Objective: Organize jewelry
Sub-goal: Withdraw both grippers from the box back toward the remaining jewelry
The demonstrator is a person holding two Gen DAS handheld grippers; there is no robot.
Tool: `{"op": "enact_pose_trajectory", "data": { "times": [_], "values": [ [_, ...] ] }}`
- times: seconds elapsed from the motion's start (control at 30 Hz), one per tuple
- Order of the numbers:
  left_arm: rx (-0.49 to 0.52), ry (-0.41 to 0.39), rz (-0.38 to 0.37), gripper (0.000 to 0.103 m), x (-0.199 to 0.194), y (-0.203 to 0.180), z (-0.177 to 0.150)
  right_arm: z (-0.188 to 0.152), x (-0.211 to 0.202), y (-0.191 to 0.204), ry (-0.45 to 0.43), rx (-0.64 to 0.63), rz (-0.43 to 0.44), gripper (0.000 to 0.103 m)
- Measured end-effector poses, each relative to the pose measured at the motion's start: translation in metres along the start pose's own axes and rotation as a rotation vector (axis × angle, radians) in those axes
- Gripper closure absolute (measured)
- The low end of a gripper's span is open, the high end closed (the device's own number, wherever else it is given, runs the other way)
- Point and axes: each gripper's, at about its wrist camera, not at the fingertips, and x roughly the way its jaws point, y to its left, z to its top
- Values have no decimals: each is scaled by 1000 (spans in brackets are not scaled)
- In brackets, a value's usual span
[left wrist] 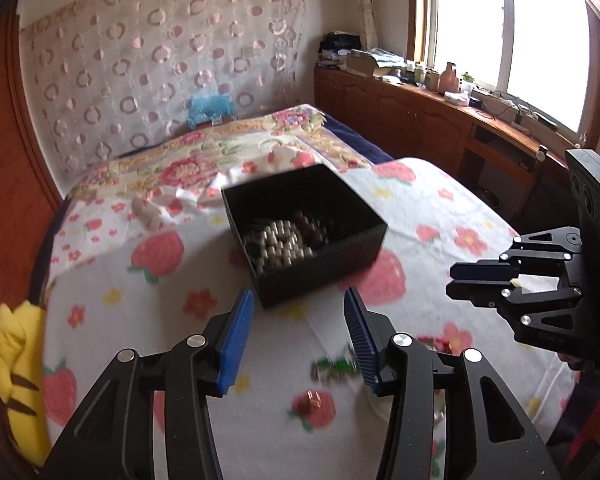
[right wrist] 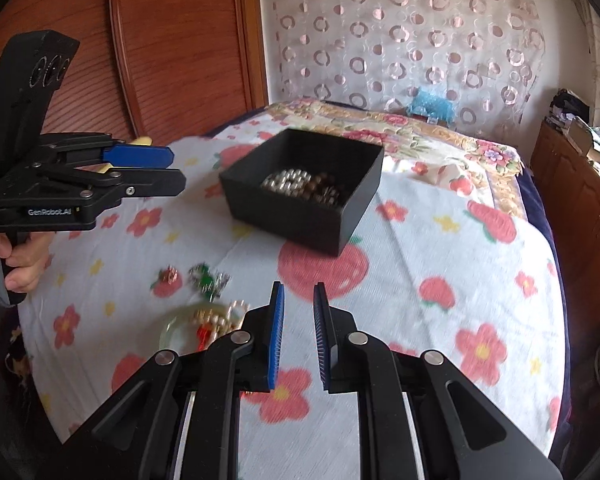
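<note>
Both tilt down over bedspread (right wrist: 440, 240); left gripper (left wrist: 299, 300) agape, right gripper (right wrist: 299, 292) seemingly empty.

Each wrist camera looked forward and downward past its own fingers, close above the floral bedspread (left wrist: 440, 216). Both views shared the black box (left wrist: 304, 236) ahead and the other gripper.
</note>
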Motion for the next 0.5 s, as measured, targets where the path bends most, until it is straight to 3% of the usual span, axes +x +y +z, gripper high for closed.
{"op": "enact_pose_trajectory", "data": {
  "times": [0.07, 0.17, 0.5],
  "values": [
    [-15, 16, -15, 57, -1, -2, -11, -6, 1, 3, 12, -1, 2, 67],
    [-20, 26, -16, 55, -2, -5, -24, -17, -1, 7, 17, 14, 13, 67],
    [-27, 63, -96, 27, 1, -33, -53, -57, -27, 16, 6, 60, -74, 65]
  ]
}}
